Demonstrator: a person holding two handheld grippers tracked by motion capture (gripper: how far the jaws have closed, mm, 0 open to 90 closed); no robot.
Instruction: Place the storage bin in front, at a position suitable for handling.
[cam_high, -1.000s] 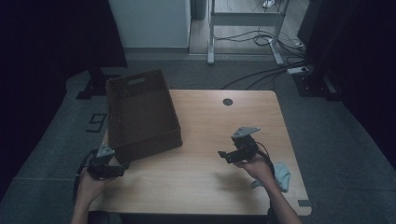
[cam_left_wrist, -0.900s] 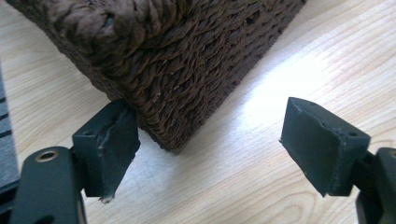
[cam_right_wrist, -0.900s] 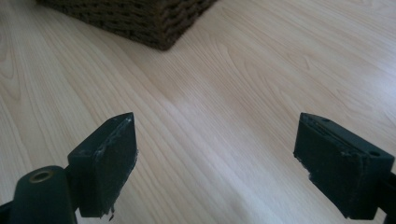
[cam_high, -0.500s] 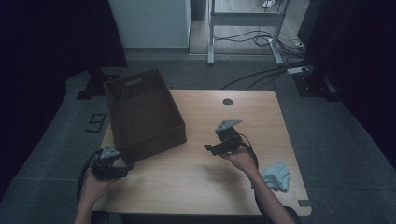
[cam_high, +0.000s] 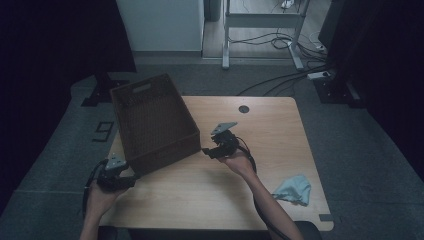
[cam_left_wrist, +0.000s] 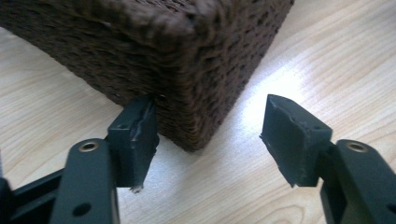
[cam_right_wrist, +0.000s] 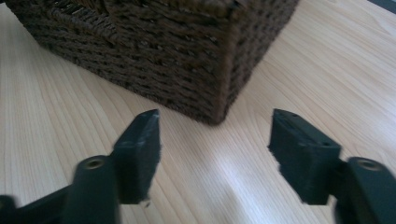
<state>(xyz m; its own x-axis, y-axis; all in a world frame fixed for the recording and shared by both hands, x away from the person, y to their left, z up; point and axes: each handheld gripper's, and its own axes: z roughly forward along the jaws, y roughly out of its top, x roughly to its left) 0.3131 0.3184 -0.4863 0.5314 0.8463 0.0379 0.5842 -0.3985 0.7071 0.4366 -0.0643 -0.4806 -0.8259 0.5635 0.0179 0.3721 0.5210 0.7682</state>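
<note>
Approach stage of a two-handed grasp on the brown woven basket (cam_high: 152, 120), which stands on the left half of the wooden table (cam_high: 280, 130). Left gripper (cam_high: 131, 176) sits at the basket's near left corner, its jaws having just been closing yet apart, one pad (cam_left_wrist: 140, 135) brushing the weave. Right gripper (cam_high: 206, 150) faces the near right corner, jaws likewise narrowing, nothing between them. Next move, by judgement: each gripper must straddle a wall and clamp. A blue cloth (cam_high: 292, 189) lies well apart.
</note>
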